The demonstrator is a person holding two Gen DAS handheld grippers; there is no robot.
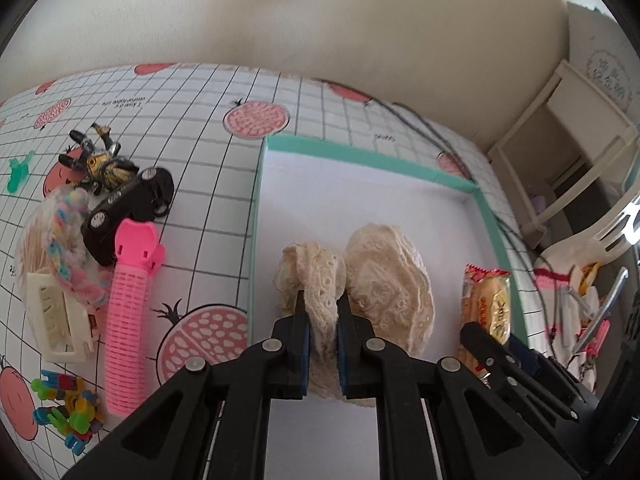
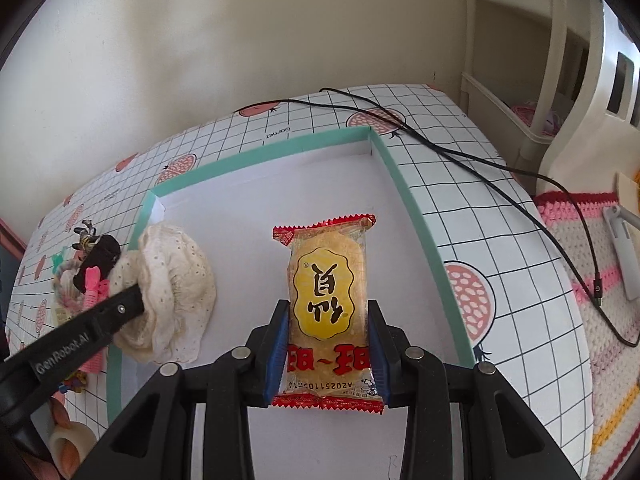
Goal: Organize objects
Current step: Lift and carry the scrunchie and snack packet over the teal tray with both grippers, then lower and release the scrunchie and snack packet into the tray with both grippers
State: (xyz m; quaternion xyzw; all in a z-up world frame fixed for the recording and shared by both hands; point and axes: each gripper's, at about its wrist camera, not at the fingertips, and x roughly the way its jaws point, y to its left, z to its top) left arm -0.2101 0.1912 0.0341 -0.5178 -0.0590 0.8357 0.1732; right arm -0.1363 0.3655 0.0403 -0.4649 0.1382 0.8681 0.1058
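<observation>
Checked cloth covers the surface (image 2: 500,240); in the tray (image 1: 360,152), left hand-held gripper (image 1: 323,316) grasps lace (image 1: 320,280), right hand-held gripper (image 2: 328,320) grasps a snack packet (image 2: 326,300).

Cream eyelet lace cloth (image 1: 384,280), glossy plastic snack wrapper (image 2: 326,304), matt tray (image 2: 416,216)

Landmark: teal-rimmed white cardboard tray (image 1: 362,151)
Tray far half: bare floor, passable
Tray near-left: cream lace fabric bundle (image 1: 384,272) blocks
Left of tray: cluttered, pink ribbed plastic hair roller (image 1: 128,320), black toy car (image 1: 128,208)
Right of tray: thin black cable (image 2: 500,168) crosses cloth
</observation>
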